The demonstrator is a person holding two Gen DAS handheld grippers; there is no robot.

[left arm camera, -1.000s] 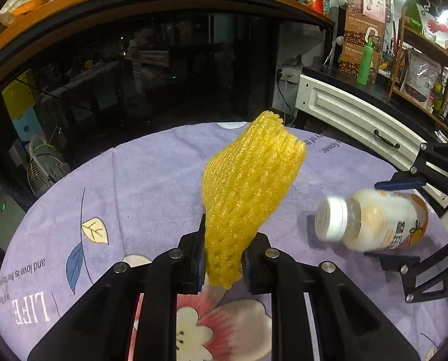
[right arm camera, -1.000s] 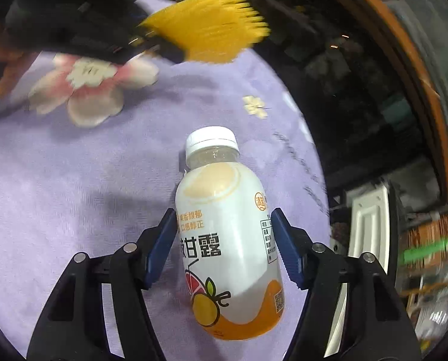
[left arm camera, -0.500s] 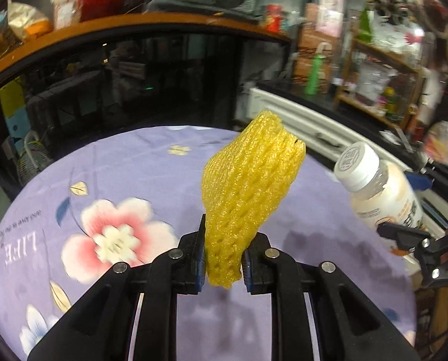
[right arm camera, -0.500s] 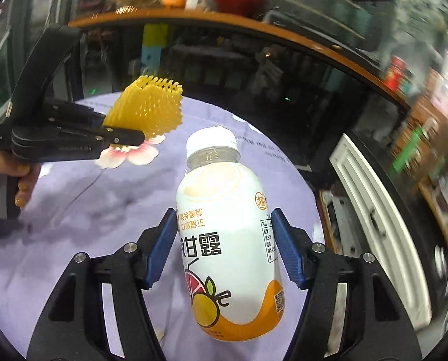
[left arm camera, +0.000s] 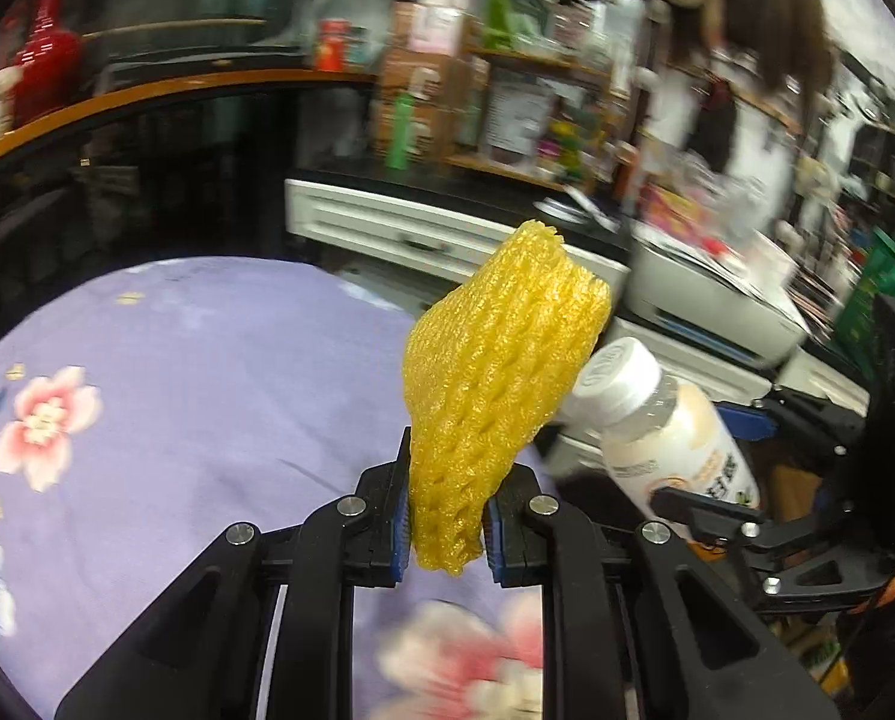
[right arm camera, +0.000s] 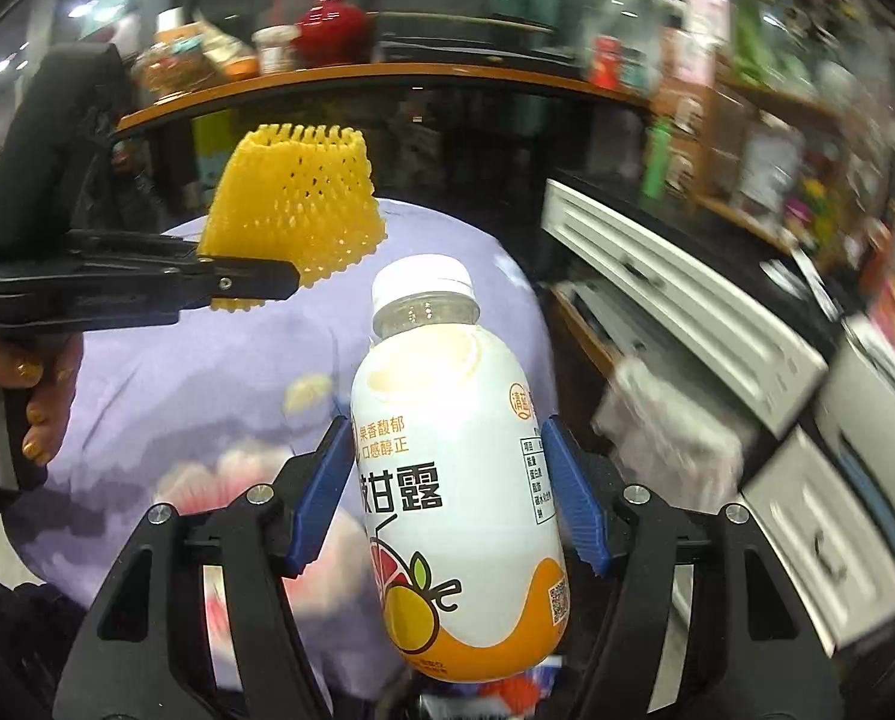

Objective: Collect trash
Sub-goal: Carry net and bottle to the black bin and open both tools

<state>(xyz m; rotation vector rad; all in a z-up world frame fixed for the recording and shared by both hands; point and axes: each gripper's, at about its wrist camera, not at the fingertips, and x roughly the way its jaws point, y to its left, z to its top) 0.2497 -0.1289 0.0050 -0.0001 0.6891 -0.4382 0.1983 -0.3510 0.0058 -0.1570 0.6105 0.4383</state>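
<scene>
Left gripper, clamped on a yellow foam net held upright above the purple floral tablecloth. Right gripper, closed on a drink bottle, cap pointing forward. Both items are lifted; the bottle lies just right of the net. No bin is visible.

we see a purple floral tablecloth | a red vase up on the orange-edged shelf | white drawers at right | green bottle

Close wrist views sharing purple tablecloth
</scene>
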